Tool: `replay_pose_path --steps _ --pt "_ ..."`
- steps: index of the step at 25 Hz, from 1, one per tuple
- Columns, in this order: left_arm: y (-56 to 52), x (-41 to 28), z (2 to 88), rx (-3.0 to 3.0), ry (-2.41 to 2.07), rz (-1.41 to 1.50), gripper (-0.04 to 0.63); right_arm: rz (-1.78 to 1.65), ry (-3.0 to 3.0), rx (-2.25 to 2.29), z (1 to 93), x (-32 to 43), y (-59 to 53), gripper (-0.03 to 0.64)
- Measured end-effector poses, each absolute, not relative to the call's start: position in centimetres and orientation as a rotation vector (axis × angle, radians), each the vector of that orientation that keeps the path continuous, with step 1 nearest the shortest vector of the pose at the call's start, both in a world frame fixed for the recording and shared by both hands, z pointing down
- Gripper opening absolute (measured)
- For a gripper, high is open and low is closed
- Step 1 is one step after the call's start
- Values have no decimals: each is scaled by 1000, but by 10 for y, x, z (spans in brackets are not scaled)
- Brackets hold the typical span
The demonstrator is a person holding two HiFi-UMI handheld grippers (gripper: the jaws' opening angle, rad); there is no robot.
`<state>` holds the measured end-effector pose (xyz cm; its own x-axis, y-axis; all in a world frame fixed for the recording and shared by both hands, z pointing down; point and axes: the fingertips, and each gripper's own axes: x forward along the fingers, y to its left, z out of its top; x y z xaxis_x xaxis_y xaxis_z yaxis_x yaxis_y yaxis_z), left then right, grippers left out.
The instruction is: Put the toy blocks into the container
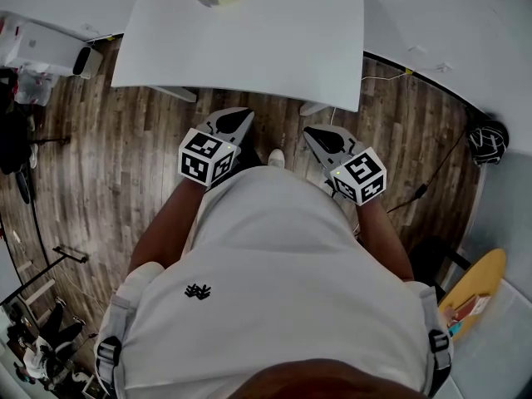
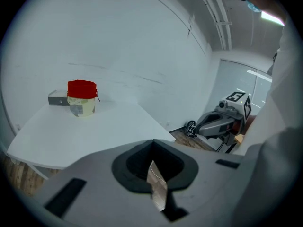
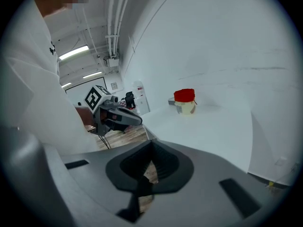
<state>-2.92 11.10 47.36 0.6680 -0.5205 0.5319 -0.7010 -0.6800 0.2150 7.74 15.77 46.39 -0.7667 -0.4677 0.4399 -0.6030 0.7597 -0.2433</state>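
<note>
Floorboards [image 1: 108, 165], dark wood, fill most of the head view. White table [image 1: 249, 48] stands ahead, nearly all of its top bare. Person [image 1: 274, 289] in a white shirt stands short of the near edge, both arms drawn in close to the body.

Left tongs [image 1: 241, 116]: jaws closed together, nothing between them; only a sliver of floor shows past the pads in the left gripper view. Right tongs [image 1: 314, 133]: jaws likewise together and empty, per the right gripper view. Both are held over the floor, near the table's near edge and well apart from anything on it.

Container [image 2: 82, 105], a pale tub, sits at the far side of the table, upright. Red top [image 2: 82, 89] covers its mouth; cannot tell if it is a lid or something resting there. Grey box [image 2: 57, 99] lies just beside the tub, on its far side, possibly touching.

Toy blocks: none seen loose on the table or floor in any view. Contents of the tub are hidden.

Progress, as a judgement: nothing in hand, no block in sight, tongs far from the tub. Either work has not begun or the blocks are already inside; the views do not settle which. If not begun, everything remains: find blocks, grip, carry, drop in.
</note>
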Motion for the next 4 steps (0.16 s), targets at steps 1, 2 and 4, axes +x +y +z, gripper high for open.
replay_pose_path --steps 1,2,4 --pt "108 -31 474 2478 -956 611 6 532 -2603 821 463 75 155 6" --pt "106 -32 475 2475 -954 612 6 532 -2604 819 463 73 152 6" --pt "100 -36 478 2469 -950 616 6 531 -2606 815 462 68 146 6"
